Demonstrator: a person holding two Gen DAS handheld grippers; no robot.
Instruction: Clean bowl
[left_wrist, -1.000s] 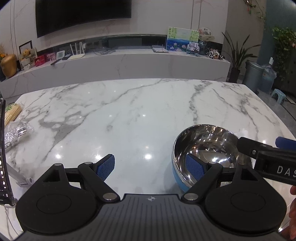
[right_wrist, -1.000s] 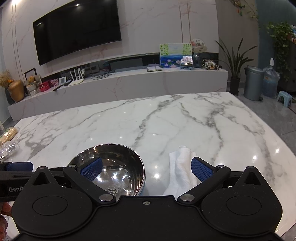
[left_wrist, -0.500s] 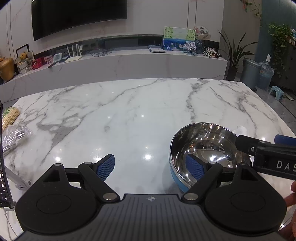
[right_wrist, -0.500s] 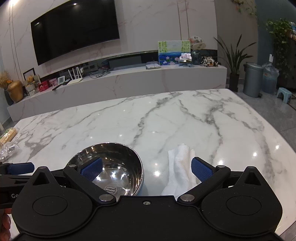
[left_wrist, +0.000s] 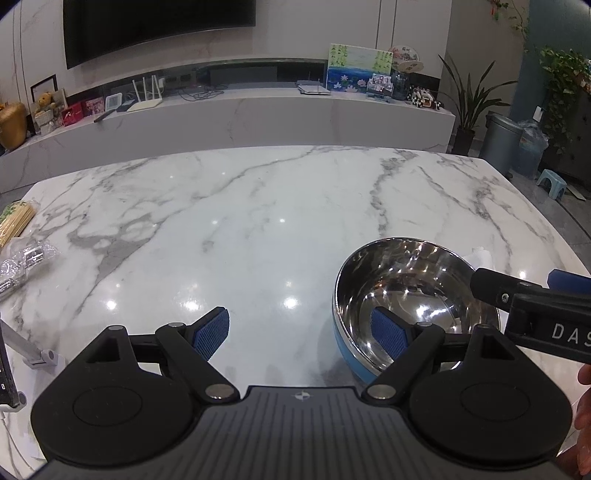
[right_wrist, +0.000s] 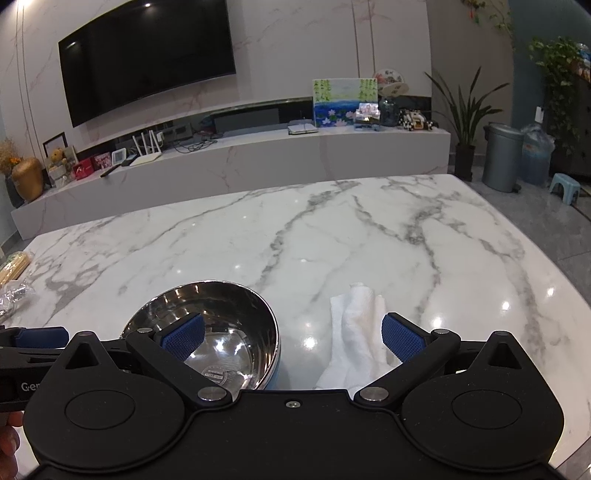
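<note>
Bowl (left_wrist: 410, 295) first, since that's the whole job: it's a shiny stainless one with a blue outer shell, sitting upright on the marble table (left_wrist: 258, 221) near the front edge, and it looks empty and dry from here.

Going left to right. Far left edge of the table has a pack of bamboo skewers (left_wrist: 14, 221) and some crinkly clear plastic wrapping (left_wrist: 26, 258), well apart from everything that matters.

Next, the left gripper (left_wrist: 301, 332) is spread wide and holding nothing. Its right finger sits in front of the near left rim of the bowl in that camera, but I can't tell whether it's actually touching or just hovering over it.

Then the bowl itself. My guess is it's light and rigid, thin metal liner, so it won't flex, but that polished inside is going to be slick and the whole thing will probably skate on glossy marble if you push sideways while wiping. I'd take it at the rim, one pad inside and one on the blue outside, where the wall is thin enough to pinch. Grabbing the curved belly seems like a slip waiting to happen.

Right gripper (right_wrist: 291, 338) is also wide open and empty, straddling the gap between the bowl and a crumpled white cloth (right_wrist: 360, 332) lying just beside the bowl on its right. The cloth is soft and floppy, so pinching a raised fold should be easy.
</note>
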